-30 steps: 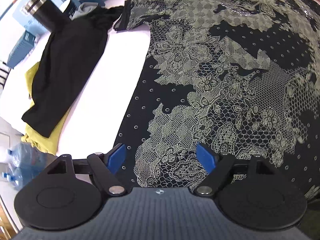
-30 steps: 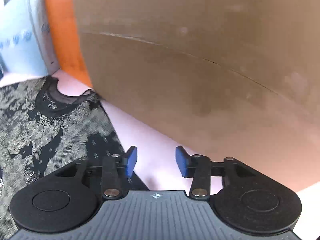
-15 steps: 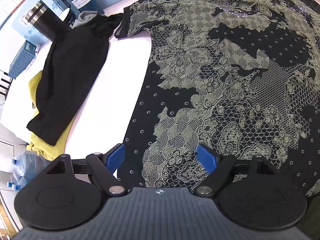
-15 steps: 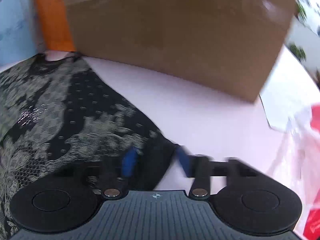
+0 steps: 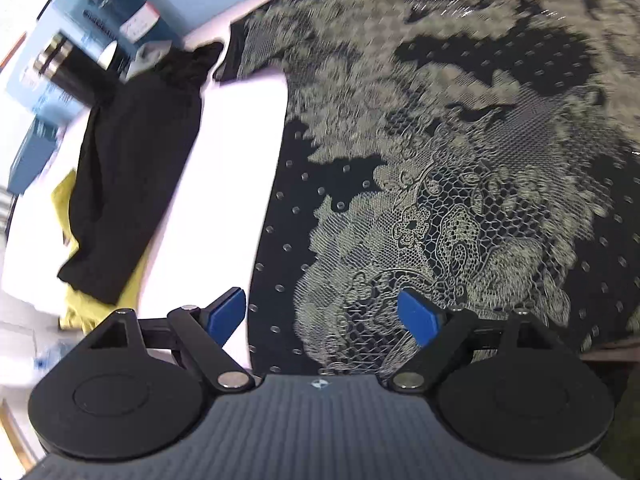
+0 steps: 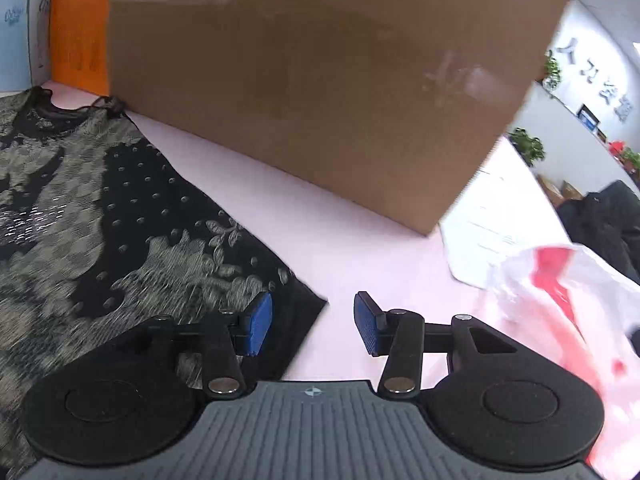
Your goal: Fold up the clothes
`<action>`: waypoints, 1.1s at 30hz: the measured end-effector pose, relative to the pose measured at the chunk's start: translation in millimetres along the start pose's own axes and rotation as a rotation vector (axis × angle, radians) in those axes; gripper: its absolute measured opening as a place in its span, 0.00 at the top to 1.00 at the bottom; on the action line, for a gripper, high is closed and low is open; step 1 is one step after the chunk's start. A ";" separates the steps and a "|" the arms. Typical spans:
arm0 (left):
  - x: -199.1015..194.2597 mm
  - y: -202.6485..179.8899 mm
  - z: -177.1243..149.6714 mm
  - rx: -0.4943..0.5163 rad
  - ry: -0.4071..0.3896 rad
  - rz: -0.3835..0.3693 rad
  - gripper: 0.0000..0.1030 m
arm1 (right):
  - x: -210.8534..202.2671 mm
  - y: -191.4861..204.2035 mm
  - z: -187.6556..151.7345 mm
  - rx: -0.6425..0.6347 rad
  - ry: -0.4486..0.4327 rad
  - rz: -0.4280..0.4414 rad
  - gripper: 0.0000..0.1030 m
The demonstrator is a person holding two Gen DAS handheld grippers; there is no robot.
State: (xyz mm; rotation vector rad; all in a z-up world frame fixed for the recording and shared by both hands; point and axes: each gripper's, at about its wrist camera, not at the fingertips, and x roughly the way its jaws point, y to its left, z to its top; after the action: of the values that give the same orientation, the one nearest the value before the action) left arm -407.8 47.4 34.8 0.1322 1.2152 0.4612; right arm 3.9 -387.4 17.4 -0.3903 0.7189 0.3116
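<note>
Left wrist, lace top between open jaws

A bare strip of table lies open between the lace shirt and a black garment. On the right, a cardboard box and plastic bag hem in the pink surface.

You're working in an office, not a home. In the right wrist view a white wall is carrying large raised lettering, with potted plants lining a ledge below it (reception-style). A big cardboard box is sitting on the pale pink table, papers lying beside it. In the left wrist view blue cartons are stacking up past the table edge, next to a steel-banded black flask.
</note>
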 end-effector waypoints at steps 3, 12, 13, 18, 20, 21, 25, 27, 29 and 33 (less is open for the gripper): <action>-8.0 9.0 11.5 0.046 -0.113 -0.047 0.20 | -44.9 11.4 -17.3 0.042 -0.038 0.097 0.50; 34.0 -13.3 77.8 0.156 -0.214 -0.097 0.20 | -95.6 147.9 -63.9 0.019 0.070 0.464 0.41; 39.1 -14.8 77.9 0.181 -0.211 -0.106 0.20 | -94.4 155.8 -71.6 0.025 0.100 0.469 0.40; 49.4 -5.0 59.9 0.243 -0.210 -0.086 0.17 | -112.2 162.7 -100.4 0.060 0.098 0.330 0.29; 45.5 3.2 55.5 0.215 -0.208 -0.086 0.17 | -125.2 159.2 -107.8 0.084 0.109 0.243 0.28; 42.7 7.2 53.5 0.196 -0.214 -0.095 0.17 | -131.4 157.6 -111.2 0.097 0.114 0.201 0.28; 38.9 13.9 51.5 0.140 -0.217 -0.098 0.17 | -172.6 175.5 -121.2 0.139 0.019 0.190 0.24; 43.1 15.6 52.1 0.112 -0.195 -0.109 0.17 | -186.2 195.8 -127.8 0.144 -0.024 0.211 0.19; 50.6 17.2 52.0 0.083 -0.159 -0.120 0.17 | -190.9 216.2 -135.2 0.143 -0.028 0.252 0.18; 57.5 24.8 50.6 0.018 -0.130 -0.156 0.17 | -194.3 241.8 -153.5 0.134 0.015 0.284 0.18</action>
State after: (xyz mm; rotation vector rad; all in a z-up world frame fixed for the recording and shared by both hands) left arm -352.3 100.6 11.0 0.0807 1.0934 0.3015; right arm -320.5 -270.1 -11.7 -0.1625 0.8067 0.5255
